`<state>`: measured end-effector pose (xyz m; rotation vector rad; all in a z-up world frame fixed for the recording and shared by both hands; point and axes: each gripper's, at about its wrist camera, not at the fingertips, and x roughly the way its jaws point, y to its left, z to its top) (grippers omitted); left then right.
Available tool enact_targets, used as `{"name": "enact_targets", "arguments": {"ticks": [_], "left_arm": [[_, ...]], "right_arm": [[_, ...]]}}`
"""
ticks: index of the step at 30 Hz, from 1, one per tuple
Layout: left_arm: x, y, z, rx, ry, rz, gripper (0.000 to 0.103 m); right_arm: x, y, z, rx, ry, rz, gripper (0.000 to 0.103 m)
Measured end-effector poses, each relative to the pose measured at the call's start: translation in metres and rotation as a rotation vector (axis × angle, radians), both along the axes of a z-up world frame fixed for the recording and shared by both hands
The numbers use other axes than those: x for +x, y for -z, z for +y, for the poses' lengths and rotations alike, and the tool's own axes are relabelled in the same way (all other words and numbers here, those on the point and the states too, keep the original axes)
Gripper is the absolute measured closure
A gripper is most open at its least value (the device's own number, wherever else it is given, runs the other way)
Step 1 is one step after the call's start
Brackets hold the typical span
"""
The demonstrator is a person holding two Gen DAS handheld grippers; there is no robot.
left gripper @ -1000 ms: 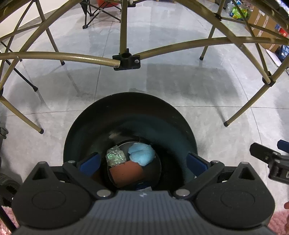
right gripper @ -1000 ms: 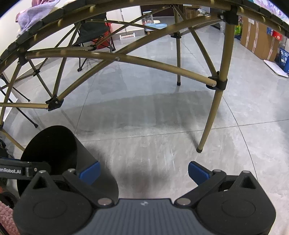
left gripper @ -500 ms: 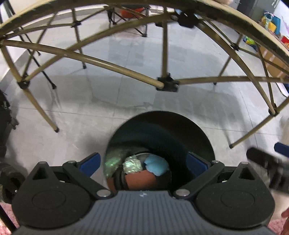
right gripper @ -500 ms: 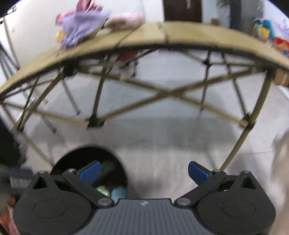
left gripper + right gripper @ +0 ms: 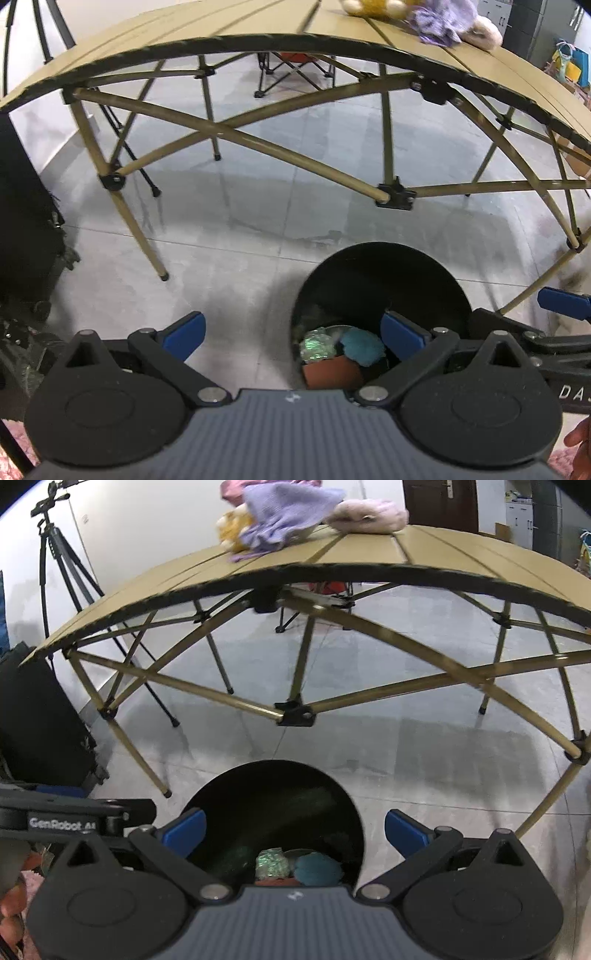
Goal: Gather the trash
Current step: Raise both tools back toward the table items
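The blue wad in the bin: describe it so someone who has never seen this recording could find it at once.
Start at the tan folding table, then drop to the round black bin on the grey floor in front of it. At the bin's bottom lie three pieces of trash. The blue wad is the fluffy one on the right, beside a shiny greenish crumpled wrapper and above a flat reddish-brown piece.

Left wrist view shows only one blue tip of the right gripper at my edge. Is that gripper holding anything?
Observer: No. The right gripper is open, with nothing between its fingers.
Operator: Where is it aimed?
Observer: Down into the mouth of the black bin, which sits between its fingers in the right wrist view.
Operator: What is behind the table?
Observer: A dark door in the far wall.
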<state>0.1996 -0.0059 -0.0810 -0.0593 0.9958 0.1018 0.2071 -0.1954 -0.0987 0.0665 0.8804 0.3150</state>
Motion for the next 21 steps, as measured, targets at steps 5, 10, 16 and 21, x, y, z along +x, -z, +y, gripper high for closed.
{"name": "enact_targets", "arguments": {"ticks": [5, 10, 16, 21], "left_arm": [[-0.009, -0.01, 0.023, 0.009, -0.045, -0.019, 0.0], [-0.017, -0.028, 0.051, 0.011, -0.105, -0.056, 0.0], [-0.019, -0.05, 0.077, 0.005, -0.162, -0.095, 0.0], [-0.016, -0.072, 0.093, 0.004, -0.182, -0.14, 0.0]], "right_arm": [[-0.002, -0.009, 0.017, -0.004, -0.03, -0.009, 0.0], [0.005, -0.028, 0.036, -0.003, -0.065, -0.048, 0.0], [0.013, -0.059, 0.063, -0.011, -0.117, -0.122, 0.0], [0.021, -0.082, 0.076, -0.015, -0.134, -0.173, 0.0]]}}
